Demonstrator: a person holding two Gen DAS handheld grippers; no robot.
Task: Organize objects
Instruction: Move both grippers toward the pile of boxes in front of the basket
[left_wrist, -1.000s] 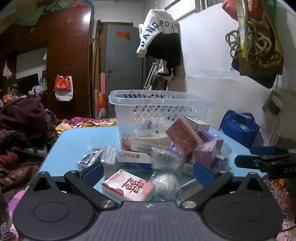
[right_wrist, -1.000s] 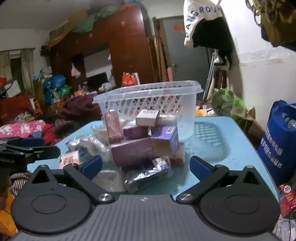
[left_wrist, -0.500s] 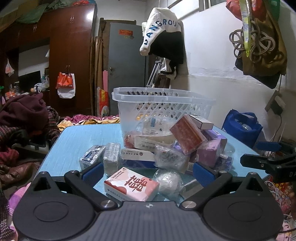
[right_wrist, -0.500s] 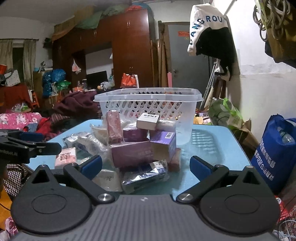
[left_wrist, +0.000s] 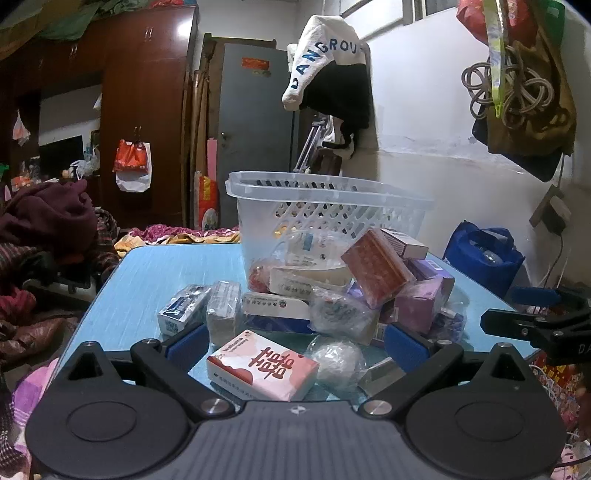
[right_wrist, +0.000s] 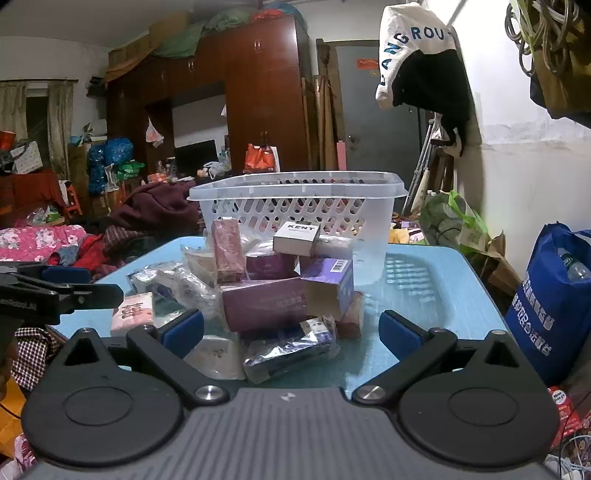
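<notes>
Your left gripper gapes wide: take the pink box at six o'clock squarely, then lift toward the basket at twelve.

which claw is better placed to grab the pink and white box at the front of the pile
Left claw: open, and the pink and white box lies right between its fingers. From the right claw that box sits off to the side.

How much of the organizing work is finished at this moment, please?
Little looks done: the white basket shows only a few wrapped items through its wall. Nothing is in hand; left gripper and right gripper are open. Left: the pile, including KENT box and pink box.
</notes>
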